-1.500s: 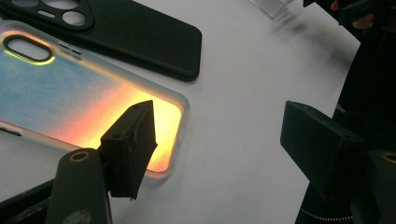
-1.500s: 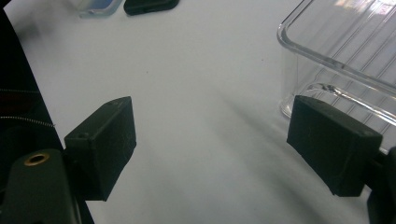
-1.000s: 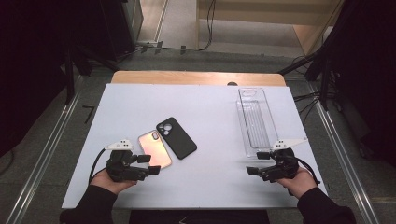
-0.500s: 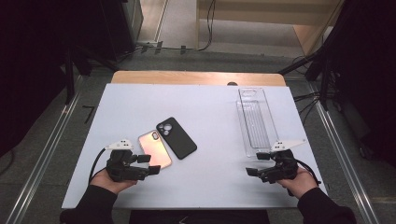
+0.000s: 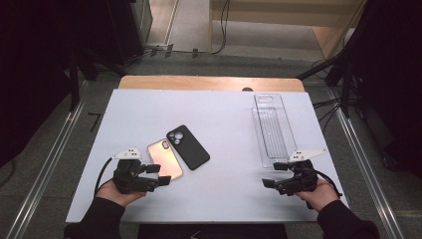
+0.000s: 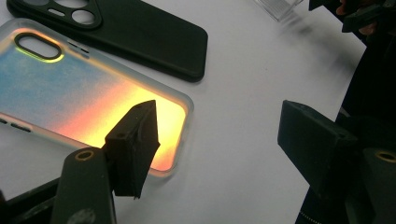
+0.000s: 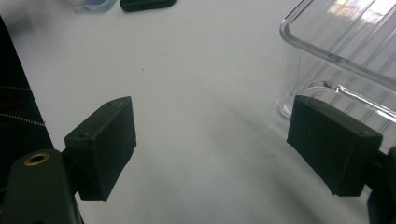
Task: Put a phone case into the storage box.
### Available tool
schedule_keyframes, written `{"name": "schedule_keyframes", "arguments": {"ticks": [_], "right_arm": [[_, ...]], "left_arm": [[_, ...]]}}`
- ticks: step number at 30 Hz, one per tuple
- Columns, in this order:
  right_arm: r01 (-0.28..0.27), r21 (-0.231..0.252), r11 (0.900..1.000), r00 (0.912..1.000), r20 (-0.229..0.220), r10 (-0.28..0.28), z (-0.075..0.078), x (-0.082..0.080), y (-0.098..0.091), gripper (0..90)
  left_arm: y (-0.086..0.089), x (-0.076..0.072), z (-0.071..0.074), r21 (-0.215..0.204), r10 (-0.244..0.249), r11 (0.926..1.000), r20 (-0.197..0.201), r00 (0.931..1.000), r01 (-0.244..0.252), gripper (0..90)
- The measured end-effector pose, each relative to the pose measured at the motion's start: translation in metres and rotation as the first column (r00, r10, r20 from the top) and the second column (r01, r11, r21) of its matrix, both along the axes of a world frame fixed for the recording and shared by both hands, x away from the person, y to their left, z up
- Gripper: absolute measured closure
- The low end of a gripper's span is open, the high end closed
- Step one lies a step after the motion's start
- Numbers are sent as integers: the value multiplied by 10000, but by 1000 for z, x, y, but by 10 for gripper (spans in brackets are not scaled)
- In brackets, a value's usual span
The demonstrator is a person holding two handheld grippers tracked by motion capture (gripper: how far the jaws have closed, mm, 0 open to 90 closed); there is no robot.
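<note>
Two phone cases lie side by side left of the table's middle: an iridescent orange-blue case [image 5: 164,159] [image 6: 70,93] and a black case [image 5: 187,147] [image 6: 140,32]. My left gripper [image 5: 159,174] [image 6: 219,140] rests low at the near left, open. One of its jaws hangs over the iridescent case's near corner, and bare table lies between the jaws. At the near right my right gripper [image 5: 273,175] [image 7: 210,144] is open too, with nothing between its jaws. It sits just in front of a long clear plastic tray [image 5: 272,132] [image 7: 345,51].
The white tabletop [image 5: 224,114] has a wooden strip [image 5: 209,83] along its far edge. Metal rails [image 5: 54,149] run along the floor on both sides. Both cases show far off in the right gripper view, the black case [image 7: 147,4] beside the iridescent case [image 7: 93,5].
</note>
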State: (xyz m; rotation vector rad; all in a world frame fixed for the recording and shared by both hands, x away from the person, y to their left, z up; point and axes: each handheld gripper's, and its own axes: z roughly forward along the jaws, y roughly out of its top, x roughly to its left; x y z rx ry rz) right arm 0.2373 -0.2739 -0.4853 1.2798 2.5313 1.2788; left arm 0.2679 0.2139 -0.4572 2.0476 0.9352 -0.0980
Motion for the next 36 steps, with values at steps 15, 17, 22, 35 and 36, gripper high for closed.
{"name": "schedule_keyframes", "arguments": {"ticks": [15, 17, 22, 35, 36], "right_arm": [[-15, 47, 10000, 10000, 12, 15, 0, 0, 0, 138], [-23, 40, 10000, 10000, 11, 23, 0, 0, 0, 139], [-12, 7, 10000, 10000, -1, 12, 0, 0, 0, 139], [3, -67, 10000, 10000, 11, -2, -1, -1, -1, 139], [-6, -75, 10000, 10000, 14, 7, 0, -1, -1, 139]], "left_arm": [[-3, 8, 0, 170, 130, 9998, 57, 9999, -131, 291], [-3, 10, 0, 218, 164, 9996, 64, 9998, -166, 291], [-5, 21, -2, 688, 346, 9971, -132, 9993, -336, 378], [-10, 35, -17, 1446, 15, 9894, -1050, 9945, 137, 900], [-9, 35, -18, 1499, 77, 9887, -1087, 9940, 88, 900]]}}
